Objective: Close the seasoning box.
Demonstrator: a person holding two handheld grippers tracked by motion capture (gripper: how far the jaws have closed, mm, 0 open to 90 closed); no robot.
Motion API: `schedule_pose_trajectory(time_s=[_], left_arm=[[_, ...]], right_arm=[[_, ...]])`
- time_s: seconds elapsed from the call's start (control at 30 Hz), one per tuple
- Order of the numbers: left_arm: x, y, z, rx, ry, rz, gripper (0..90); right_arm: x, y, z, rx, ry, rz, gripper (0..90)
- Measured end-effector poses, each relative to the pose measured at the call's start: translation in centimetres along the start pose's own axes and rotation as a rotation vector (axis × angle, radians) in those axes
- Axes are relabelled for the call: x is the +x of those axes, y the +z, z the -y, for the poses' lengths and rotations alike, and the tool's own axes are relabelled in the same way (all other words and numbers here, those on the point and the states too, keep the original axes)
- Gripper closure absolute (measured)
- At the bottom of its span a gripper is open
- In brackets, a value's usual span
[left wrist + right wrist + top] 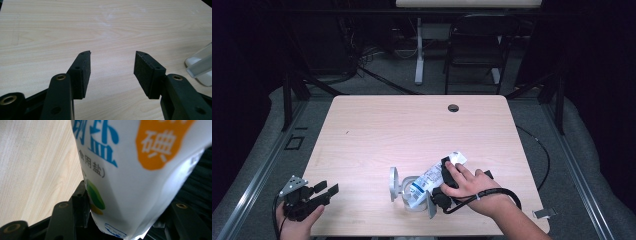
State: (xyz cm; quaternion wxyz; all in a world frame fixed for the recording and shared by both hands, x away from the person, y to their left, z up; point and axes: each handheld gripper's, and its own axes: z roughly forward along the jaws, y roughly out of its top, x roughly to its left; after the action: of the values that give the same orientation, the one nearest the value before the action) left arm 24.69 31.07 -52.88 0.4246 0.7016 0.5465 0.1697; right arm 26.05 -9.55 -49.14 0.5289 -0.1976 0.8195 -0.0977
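Note:
A white salt bag (430,176) with blue print hangs tilted, its lower end over a clear plastic container (411,199) near the table's front edge. My right gripper (445,179) is shut on the bag's middle, with a hand around it. In the right gripper view the bag (140,170) sits between the jaws, blue and orange characters facing the camera, and the left pad (81,203) presses on its side. My left gripper (327,189) rests at the front left corner, held by a hand. In the left gripper view it (112,63) stands open over bare wood.
The container's lid (393,184) stands open on its left side; a corner of the container (200,66) shows at the right of the left gripper view. The wooden table (412,125) has a cable hole (453,107) at the back. A chair and desk legs stand beyond.

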Motion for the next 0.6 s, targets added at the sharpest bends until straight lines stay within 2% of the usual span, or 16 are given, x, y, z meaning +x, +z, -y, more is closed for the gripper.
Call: schedule_pose_trajectory(time_s=[0.6], left_arm=[[0.01,0.05,0.03,-0.007,-0.003,-0.001,47.9]], right_arm=[[-0.18,-0.07,0.00,0.002,-0.016,-0.001,46.9]])
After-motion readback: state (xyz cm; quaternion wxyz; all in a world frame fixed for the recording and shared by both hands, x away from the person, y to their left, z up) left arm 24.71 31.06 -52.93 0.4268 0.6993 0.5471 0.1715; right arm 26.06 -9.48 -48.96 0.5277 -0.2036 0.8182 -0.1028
